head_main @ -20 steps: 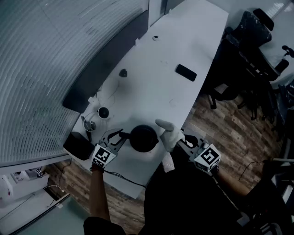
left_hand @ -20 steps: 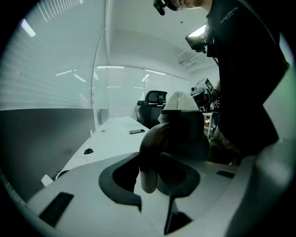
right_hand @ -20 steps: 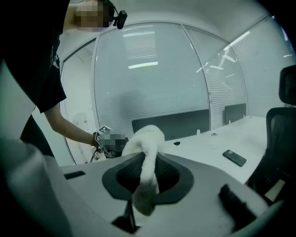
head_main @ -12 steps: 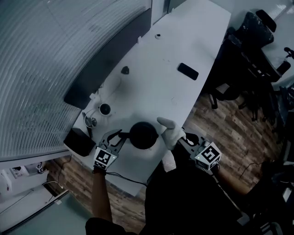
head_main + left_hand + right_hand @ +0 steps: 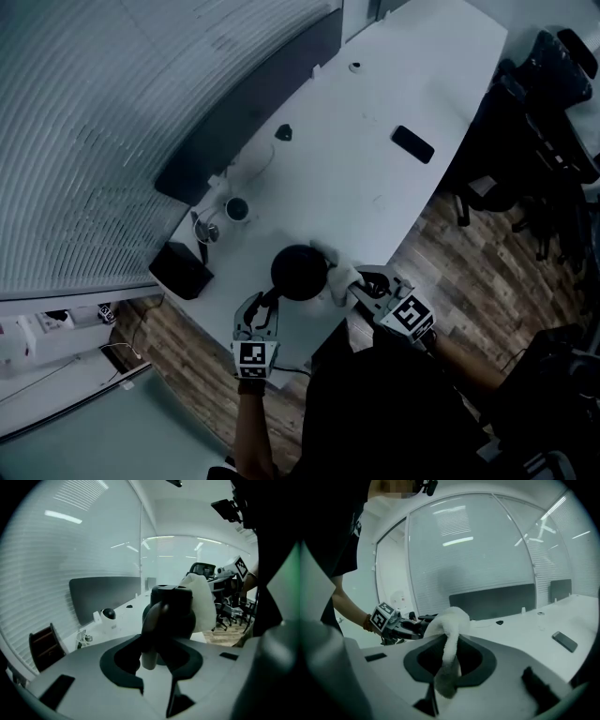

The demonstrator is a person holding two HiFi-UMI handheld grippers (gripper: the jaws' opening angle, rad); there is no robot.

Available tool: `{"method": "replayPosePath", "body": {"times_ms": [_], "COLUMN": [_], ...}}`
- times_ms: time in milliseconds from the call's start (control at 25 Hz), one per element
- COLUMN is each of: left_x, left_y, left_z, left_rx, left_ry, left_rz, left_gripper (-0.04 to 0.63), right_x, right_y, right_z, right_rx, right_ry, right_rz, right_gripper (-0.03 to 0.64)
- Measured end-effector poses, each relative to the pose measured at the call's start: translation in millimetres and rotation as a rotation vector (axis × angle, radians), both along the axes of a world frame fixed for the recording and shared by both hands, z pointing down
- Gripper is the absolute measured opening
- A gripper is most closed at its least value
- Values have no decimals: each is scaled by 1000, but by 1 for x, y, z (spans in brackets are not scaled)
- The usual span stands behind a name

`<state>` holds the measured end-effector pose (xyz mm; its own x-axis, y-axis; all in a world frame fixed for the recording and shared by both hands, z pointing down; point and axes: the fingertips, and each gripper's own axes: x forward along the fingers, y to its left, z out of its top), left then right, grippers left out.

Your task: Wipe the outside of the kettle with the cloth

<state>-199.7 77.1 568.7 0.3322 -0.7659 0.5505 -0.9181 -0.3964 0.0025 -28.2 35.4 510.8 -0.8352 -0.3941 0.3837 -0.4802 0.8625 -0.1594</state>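
The kettle (image 5: 171,616) is black and rounded with a flat lid. Its curved handle (image 5: 154,620) runs down between the 2 jaws of the left gripper (image 5: 157,657). The white, bunched cloth (image 5: 204,602) lies against the kettle's side just beyond those jaws. From above, the kettle (image 5: 298,272) stands near the edge of the white table (image 5: 375,141). The left gripper (image 5: 267,305) slants down at it from 1 side and the right gripper (image 5: 361,286) from the other. The left jaws are clamped on the handle. The right gripper (image 5: 447,667) has its jaws pinched on the cloth (image 5: 449,620), which bulges out ahead of them.
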Motion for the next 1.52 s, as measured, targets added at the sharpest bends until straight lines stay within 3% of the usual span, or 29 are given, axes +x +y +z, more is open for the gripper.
{"method": "replayPosePath", "body": {"times_ms": [240,360,520,720,800,880,1000,1080,1160,1280,1400,1520], "left_x": [8,11,14,28,35,42,49,53,59,68,70,74], "left_y": [25,28,31,46,51,55,59,59,59,60,60,58], "left_z": [4,4,5,7,8,10,11,12,11,12,13,13], "left_rx": [-60,-85,-117,-170,-188,-203,-217,-225,-232,-240,-257,-269], "left_ry": [-19,-19,-25,-24,-19,-12,-4,1,10,23,24,30], "left_rz": [-69,-80,-100,-120,-126,-138,-155,-165,-180,-204,-208,-192], "left_gripper": [124,124,124,124,124,124,124,124,124,126,126,126], "right_x": [-36,-43,-36,-40,-42,-39,-31,-31,-39,-54,-49,-42], "right_y": [0,-6,-26,-22,-22,-29,-39,-38,-32,-27,-39,-49], "right_z": [27,34,62,153,167,152,84,30,1,15,47,96], "right_rx": [-20,-70,-194,-354,-395,-387,-297,-232,-194,-219,-312,-403], "right_ry": [25,-4,-31,67,60,17,-118,-213,-248,-227,-242,-183], "right_rz": [-175,-204,-135,-57,-27,8,45,26,-8,-14,86,168], "right_gripper": [51,51,51,51,51,51,51,51,51,51,51,51]}}
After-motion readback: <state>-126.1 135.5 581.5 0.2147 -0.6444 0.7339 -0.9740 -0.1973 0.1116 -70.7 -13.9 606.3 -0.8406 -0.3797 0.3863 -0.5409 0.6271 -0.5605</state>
